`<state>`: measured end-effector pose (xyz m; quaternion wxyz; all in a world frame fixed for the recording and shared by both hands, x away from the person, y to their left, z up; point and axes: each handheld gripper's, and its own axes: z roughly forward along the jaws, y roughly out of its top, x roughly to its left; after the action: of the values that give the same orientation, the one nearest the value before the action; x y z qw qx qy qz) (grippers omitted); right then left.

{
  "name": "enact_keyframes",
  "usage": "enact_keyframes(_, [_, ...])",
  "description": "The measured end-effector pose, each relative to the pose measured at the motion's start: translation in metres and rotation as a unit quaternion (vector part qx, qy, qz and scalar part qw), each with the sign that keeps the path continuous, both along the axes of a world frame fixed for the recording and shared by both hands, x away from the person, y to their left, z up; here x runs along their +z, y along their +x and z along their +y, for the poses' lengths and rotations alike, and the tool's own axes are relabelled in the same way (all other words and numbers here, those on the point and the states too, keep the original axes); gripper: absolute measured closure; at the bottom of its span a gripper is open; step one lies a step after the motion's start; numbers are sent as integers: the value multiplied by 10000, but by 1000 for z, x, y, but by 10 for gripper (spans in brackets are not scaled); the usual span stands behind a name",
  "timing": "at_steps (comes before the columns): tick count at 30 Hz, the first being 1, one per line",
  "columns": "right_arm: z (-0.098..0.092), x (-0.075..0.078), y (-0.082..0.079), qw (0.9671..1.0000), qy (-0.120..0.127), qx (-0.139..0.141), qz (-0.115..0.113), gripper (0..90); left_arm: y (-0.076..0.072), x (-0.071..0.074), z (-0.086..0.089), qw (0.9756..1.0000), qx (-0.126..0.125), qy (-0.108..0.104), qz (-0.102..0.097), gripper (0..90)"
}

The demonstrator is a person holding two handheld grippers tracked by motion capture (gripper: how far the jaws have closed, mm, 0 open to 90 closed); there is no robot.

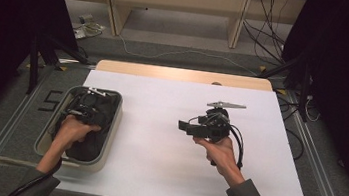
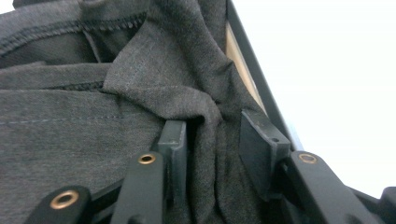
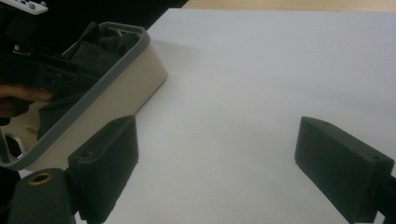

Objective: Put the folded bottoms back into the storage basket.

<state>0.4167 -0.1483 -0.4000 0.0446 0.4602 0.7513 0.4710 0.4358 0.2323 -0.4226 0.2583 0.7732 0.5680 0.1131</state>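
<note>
A dark grey cloth [image 1: 87,143] lies bunched in a beige bin with a grey rim [image 1: 115,119] at the table's left. My left gripper [image 1: 85,108] reaches down into the bin. In the left gripper view its jaws [image 2: 212,133] stand a little apart around a raised fold of the cloth [image 2: 140,88], with a dark gap beside the left pad [image 2: 173,140]. My right gripper [image 1: 185,127] hovers over the middle of the white table top, pointing left, open and empty [image 3: 219,154]. The right gripper view also has the bin [image 3: 116,88] and the cloth [image 3: 95,51].
The white table top [image 1: 156,151] spreads between the bin and the right hand and beyond it. A wooden strip [image 1: 185,74] runs along the far edge. Past the table are wooden frame legs [image 1: 115,7] and cables [image 1: 168,52] on the floor.
</note>
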Motion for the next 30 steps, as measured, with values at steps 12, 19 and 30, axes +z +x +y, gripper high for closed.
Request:
enact_keyframes(12, [-4,2,0,10000,42,-47,-5,143,-2,11,3,9999,-38,-87,-102,502])
enact_keyframes(19, [-5,3,-1,10000,64,-62,-20,143,-4,17,2,9997,-54,-78,-220,484])
enact_keyframes(30, [-9,6,-2,9999,98,-93,-79,143,-7,27,-2,9991,-157,-84,-384,329])
